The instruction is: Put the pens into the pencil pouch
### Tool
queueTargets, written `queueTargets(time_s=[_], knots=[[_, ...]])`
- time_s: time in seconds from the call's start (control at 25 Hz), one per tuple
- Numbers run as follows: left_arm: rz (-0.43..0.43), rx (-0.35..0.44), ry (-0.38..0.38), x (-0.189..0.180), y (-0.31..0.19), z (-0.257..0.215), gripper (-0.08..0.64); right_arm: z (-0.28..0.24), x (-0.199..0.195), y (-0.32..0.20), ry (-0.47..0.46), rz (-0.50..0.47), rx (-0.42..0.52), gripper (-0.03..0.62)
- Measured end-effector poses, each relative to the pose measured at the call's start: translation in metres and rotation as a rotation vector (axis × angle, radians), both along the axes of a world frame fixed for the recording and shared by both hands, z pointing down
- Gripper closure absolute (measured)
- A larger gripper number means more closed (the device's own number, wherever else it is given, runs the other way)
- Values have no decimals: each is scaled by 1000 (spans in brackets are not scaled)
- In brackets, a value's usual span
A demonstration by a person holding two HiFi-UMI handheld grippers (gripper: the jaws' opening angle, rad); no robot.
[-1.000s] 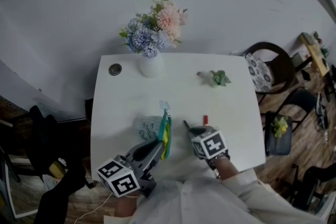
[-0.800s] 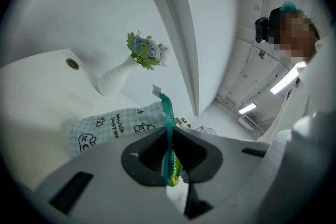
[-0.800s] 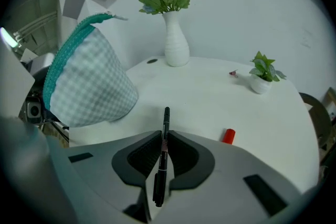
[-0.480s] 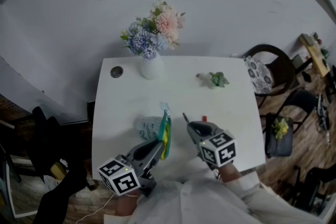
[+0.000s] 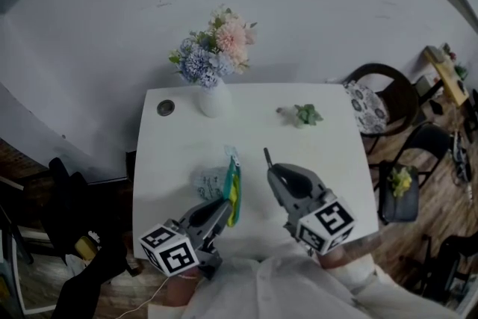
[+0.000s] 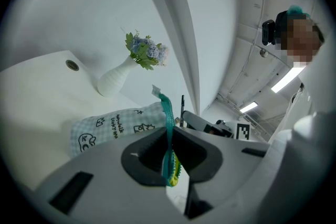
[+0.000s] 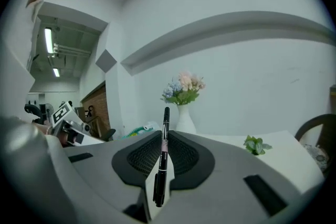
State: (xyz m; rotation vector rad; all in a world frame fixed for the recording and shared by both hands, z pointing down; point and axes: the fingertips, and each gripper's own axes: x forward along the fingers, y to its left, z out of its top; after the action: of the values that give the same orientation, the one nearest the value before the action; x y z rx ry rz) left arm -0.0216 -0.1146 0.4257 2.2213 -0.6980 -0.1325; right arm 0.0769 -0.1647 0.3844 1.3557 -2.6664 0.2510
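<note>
Right gripper (image 7: 163, 157) is clamped on a slim black pen (image 7: 166, 123) around mid-barrel, just right of the pouch. The pen looks light and stiff but slick plastic, so it could pivot in the pads. Left gripper (image 6: 170, 150) is pinched on the teal zipper edge of the checked pencil pouch (image 6: 110, 126), which is slumped on the white table (image 5: 336, 160). The fabric is floppy, so gripping by the mouth makes sense, though I can't tell how wide it gapes.

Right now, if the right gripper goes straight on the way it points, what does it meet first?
Probably the vase: it stands straight ahead of the right gripper and its pen. Depth and height are unclear, so this is a guess.
</note>
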Motion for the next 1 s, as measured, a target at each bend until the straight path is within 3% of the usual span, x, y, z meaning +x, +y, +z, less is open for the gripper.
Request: queueTargets(time_s=[0.36, 0.64, 0.84, 1.0], knots=[[-24, -7, 14, -5, -2, -2, 526, -71, -38, 8, -106, -106, 207, 549], [-41, -16, 36, -10, -2, -2, 526, -107, -79, 17, -287, -230, 334, 549], [-49, -12, 46, -12, -1, 0, 526, -100, -94, 16, -363, -278, 342, 551], [-50, -22, 59, -12, 0, -1, 526, -93, -105, 15, -364, -306, 327, 549]])
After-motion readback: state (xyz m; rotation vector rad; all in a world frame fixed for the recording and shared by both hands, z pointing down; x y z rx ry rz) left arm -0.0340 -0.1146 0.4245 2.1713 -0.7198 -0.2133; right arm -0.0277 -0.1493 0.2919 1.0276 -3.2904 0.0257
